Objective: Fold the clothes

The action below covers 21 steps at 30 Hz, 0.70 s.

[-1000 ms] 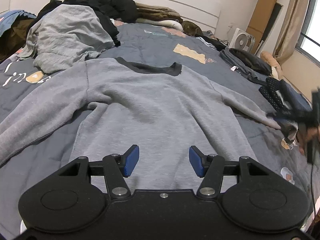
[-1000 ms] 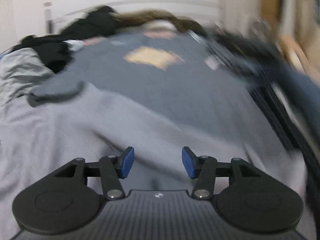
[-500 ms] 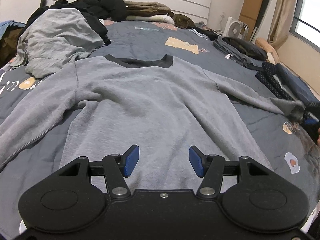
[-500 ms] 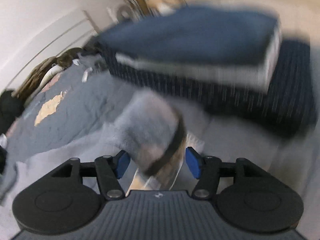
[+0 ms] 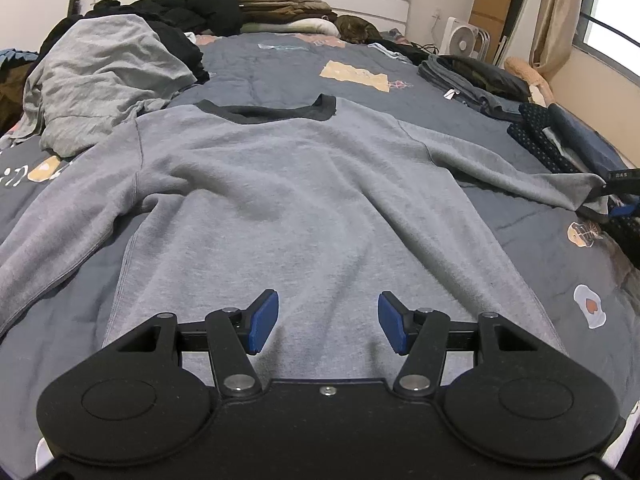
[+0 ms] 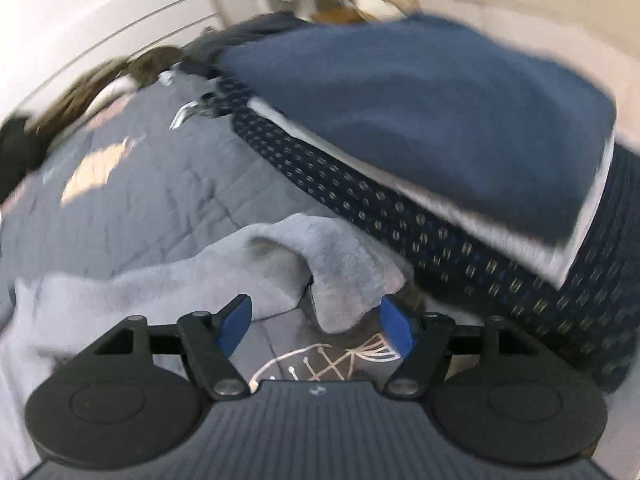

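Your left gripper (image 5: pixel 328 322) has its jaws spread with nothing between them, poised over the hem end of the grey sweatshirt (image 5: pixel 304 200), which lies flat on the bed (image 5: pixel 256 64); your right gripper (image 6: pixel 316 324), jaws likewise spread, has the cuff (image 6: pixel 340 276) of one sleeve just ahead between its pads. Judged soft, limp and light, the fleece should be taken at cuff or hem. Beyond the right jaws a folded stack (image 6: pixel 420 128) crowds close; ahead of the left, bare quilt lies past the collar (image 5: pixel 264 112).

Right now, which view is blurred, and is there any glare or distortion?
Left wrist: sharp, the sweatshirt crisp, the window blown out, fisheye bending at the edges. Right wrist: motion blur smears the folded stack and the sleeve cuff.
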{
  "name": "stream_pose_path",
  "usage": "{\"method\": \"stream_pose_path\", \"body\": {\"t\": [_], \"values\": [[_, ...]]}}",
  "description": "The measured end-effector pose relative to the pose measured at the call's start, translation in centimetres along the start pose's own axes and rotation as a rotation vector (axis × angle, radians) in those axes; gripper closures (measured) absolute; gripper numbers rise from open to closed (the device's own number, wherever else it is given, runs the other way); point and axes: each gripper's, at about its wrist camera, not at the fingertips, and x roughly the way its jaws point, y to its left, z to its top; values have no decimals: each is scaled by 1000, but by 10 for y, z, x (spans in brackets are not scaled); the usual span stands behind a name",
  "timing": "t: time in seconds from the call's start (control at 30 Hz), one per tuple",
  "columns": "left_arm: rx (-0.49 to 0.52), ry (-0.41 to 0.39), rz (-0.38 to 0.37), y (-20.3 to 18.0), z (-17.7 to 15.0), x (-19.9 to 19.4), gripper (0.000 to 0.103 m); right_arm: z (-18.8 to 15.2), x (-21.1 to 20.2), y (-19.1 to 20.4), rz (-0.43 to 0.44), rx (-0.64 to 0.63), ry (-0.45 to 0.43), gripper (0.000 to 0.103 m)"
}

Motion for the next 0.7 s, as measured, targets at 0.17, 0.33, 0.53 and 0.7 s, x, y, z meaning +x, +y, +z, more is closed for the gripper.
{"method": "stream_pose_path", "body": {"t": [0.17,0.33,0.53,0.7], "values": [[8,3,-4,-3,-1,1,48,14,-31,38,-106,-453,-111,33],[20,8,-4,-6,-2,3,48,34,-11,54,-110,-776,-35,30],[32,14,0,-9,-4,5,48,26,31,49,-132,-907,142,30],[36,22,0,-10,-5,8,48,12,54,49,-190,-999,167,94]]}}
